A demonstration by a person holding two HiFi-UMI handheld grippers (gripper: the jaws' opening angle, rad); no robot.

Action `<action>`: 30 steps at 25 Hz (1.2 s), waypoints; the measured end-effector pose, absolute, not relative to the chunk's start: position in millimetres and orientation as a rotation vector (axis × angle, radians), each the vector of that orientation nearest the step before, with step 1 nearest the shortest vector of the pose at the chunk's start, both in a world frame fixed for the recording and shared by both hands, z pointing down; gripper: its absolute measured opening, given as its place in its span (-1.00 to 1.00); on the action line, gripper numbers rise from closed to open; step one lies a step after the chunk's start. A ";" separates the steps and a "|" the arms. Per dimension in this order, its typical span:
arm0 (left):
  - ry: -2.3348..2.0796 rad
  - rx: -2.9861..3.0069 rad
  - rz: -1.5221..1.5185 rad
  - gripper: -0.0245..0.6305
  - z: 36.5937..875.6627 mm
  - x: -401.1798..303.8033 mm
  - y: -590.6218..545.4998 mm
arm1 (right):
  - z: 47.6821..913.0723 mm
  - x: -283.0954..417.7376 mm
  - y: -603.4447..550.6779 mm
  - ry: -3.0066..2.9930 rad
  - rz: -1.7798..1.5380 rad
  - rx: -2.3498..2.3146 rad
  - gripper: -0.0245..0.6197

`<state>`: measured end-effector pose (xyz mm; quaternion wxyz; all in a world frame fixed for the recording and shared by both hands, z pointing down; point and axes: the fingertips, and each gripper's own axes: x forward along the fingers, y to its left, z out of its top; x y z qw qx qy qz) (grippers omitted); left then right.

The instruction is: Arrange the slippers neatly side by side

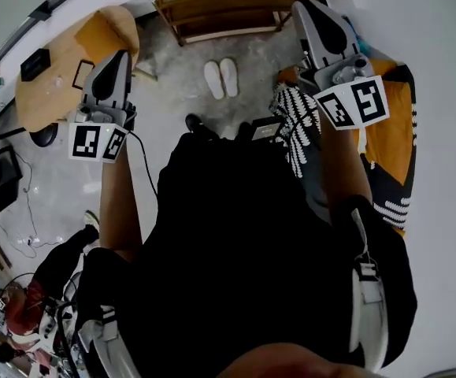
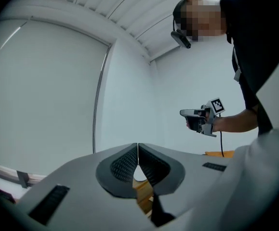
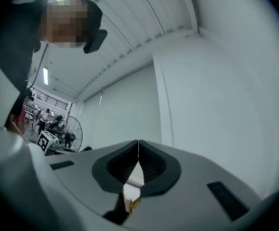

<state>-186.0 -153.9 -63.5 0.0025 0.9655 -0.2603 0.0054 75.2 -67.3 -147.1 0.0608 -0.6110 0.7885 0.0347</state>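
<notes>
Two white slippers (image 1: 221,78) lie side by side on the grey floor, toes toward a wooden bench, seen far below in the head view. My left gripper (image 1: 121,53) is held high at the left, shut, with nothing between its jaws. My right gripper (image 1: 305,5) is raised at the upper right, also shut and empty. In the left gripper view the jaws (image 2: 138,146) meet against a white wall, and the right gripper (image 2: 182,113) shows beyond them in a hand. In the right gripper view the jaws (image 3: 138,142) meet before a white wall and ceiling. Neither gripper is near the slippers.
A wooden bench (image 1: 228,6) stands beyond the slippers. A round wooden table (image 1: 62,69) with small items is at the left. An orange and black cloth (image 1: 385,132) and a black-and-white patterned item (image 1: 297,124) lie at the right. Another person (image 1: 31,305) is at the lower left.
</notes>
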 end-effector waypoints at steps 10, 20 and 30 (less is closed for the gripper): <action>-1.042 3.014 -0.124 -0.87 -113.0 -158.5 -69.8 | -129.6 130.1 36.0 2.300 0.037 -1.913 -0.83; -1.271 2.892 -0.090 -0.87 -92.2 -161.7 -12.2 | -71.7 146.6 75.6 2.336 -0.121 -1.960 -0.83; -1.213 2.866 -0.124 -0.87 -87.0 -183.9 40.5 | -60.8 97.2 124.7 2.349 -0.148 -2.031 -0.82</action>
